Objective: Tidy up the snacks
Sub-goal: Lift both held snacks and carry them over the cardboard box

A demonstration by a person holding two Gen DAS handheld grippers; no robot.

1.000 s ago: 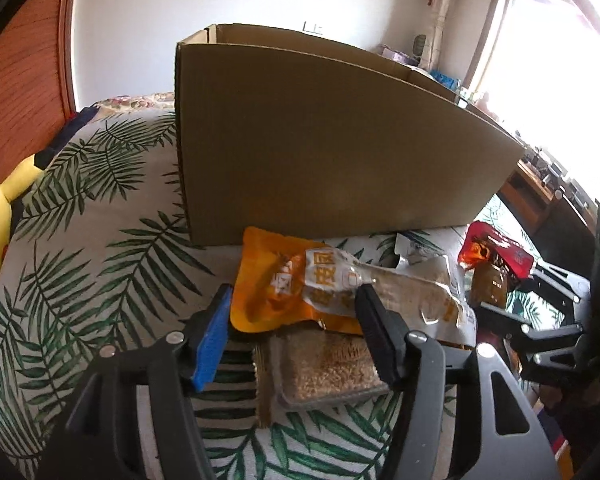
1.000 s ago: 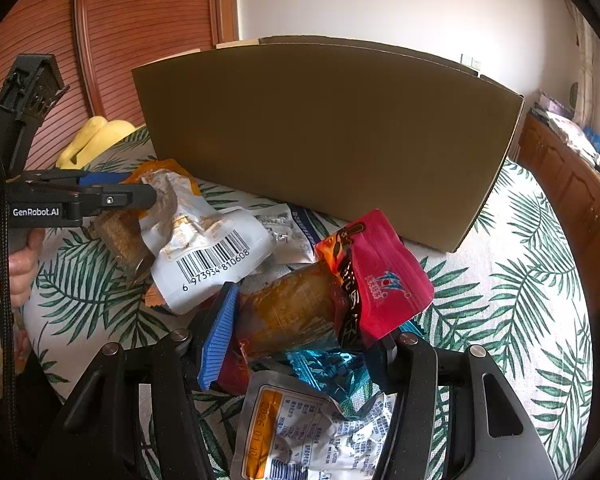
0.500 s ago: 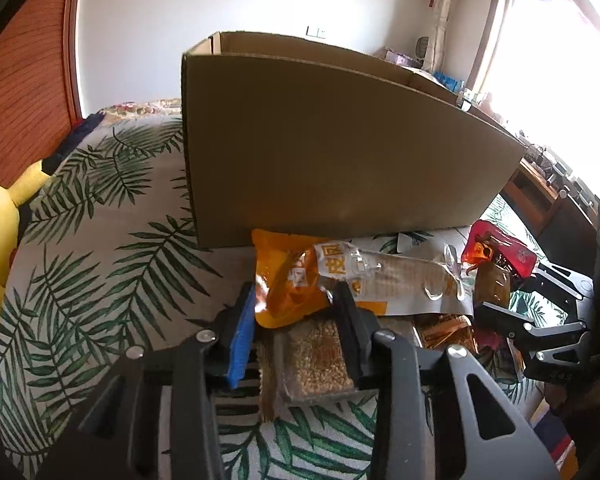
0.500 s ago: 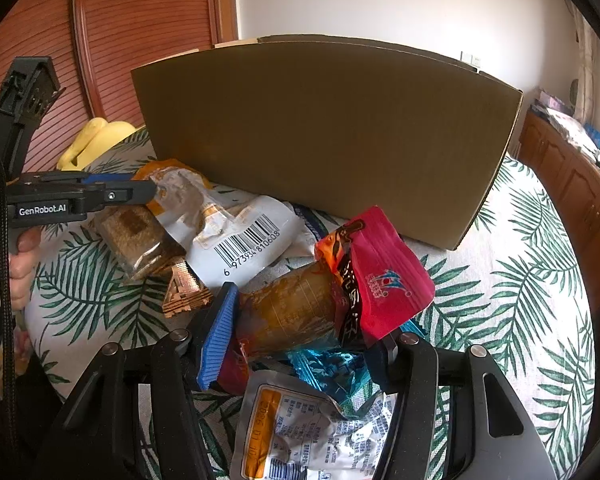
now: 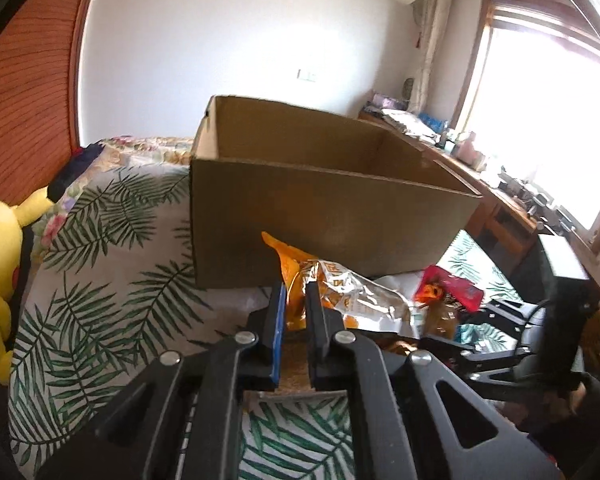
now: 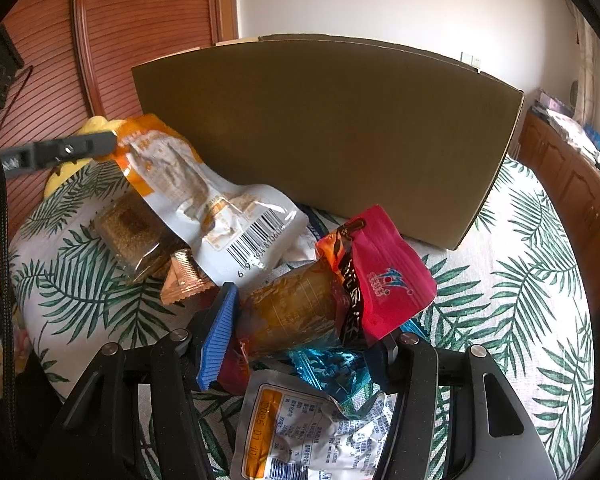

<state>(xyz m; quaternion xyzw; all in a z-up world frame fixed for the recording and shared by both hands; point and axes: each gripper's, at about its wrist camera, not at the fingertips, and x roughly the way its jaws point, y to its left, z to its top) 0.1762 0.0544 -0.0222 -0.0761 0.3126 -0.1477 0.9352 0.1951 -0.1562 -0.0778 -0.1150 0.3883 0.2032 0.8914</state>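
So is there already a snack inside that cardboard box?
No, the part of the cardboard box interior seen from the left wrist shows only bare walls; its floor is hidden.

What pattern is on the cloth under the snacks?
Green palm-leaf print on a white cloth; it shows best in the right wrist view.

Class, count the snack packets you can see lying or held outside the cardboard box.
6, maybe more hidden: orange-white packet in the left gripper; red packet in the right gripper; grain block; copper packet; blue packet; white pouch.
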